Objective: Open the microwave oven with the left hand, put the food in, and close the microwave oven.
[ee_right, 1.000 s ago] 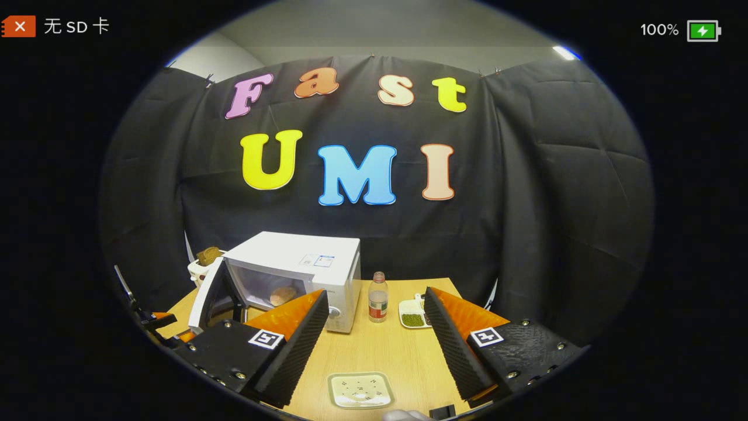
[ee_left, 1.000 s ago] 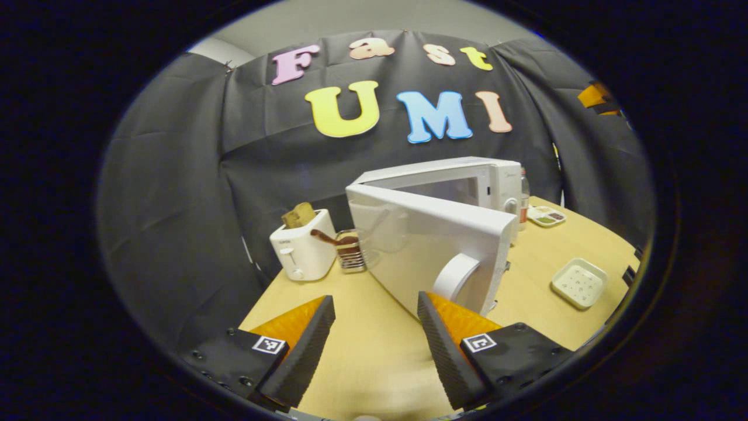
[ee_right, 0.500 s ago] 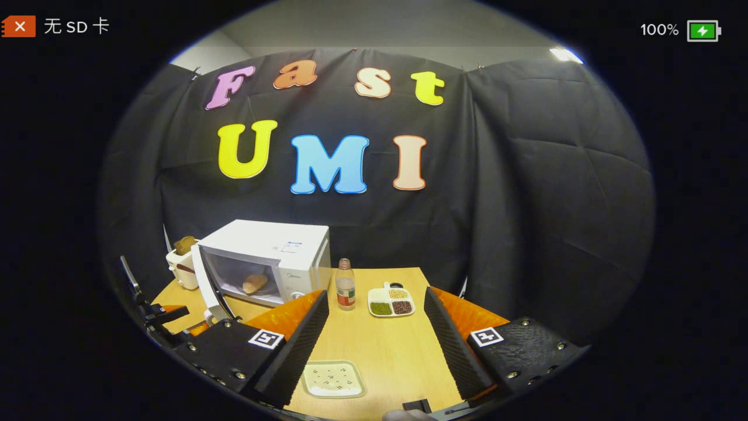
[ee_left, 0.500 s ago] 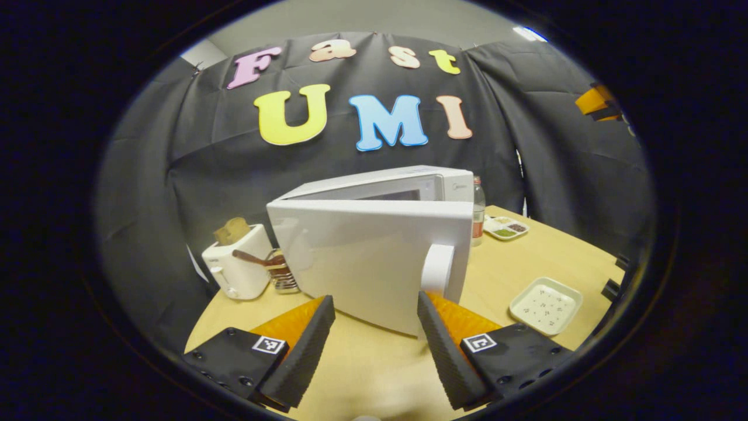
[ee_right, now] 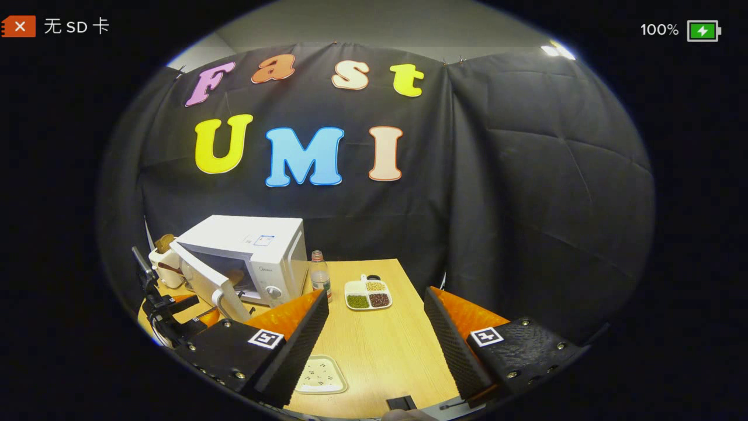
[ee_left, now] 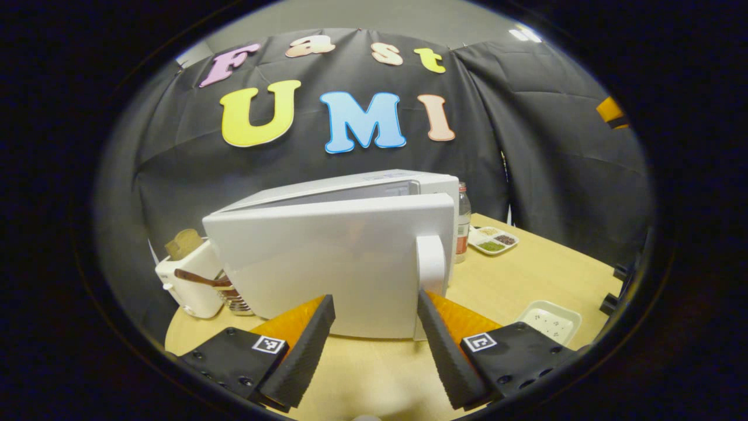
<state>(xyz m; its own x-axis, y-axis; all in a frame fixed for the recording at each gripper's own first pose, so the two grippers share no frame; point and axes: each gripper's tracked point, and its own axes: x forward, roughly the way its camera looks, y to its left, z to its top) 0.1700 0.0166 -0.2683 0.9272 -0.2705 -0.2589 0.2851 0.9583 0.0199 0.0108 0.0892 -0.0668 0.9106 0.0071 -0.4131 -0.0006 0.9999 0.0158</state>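
The left gripper [ee_left: 371, 339] hovers with jaws apart and empty just before the white box-shaped microwave oven [ee_left: 350, 257] on the pale wooden desk [ee_left: 526, 275], its door [ee_left: 327, 269] ajar. Well right of the microwave oven, the right gripper [ee_right: 377, 345] hangs, jaws apart.

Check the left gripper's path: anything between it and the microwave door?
Nothing visible. The left gripper is open, and the microwave door stands right ahead of its fingers, partly open, its handle above the right-side finger. Just bare table lies between.
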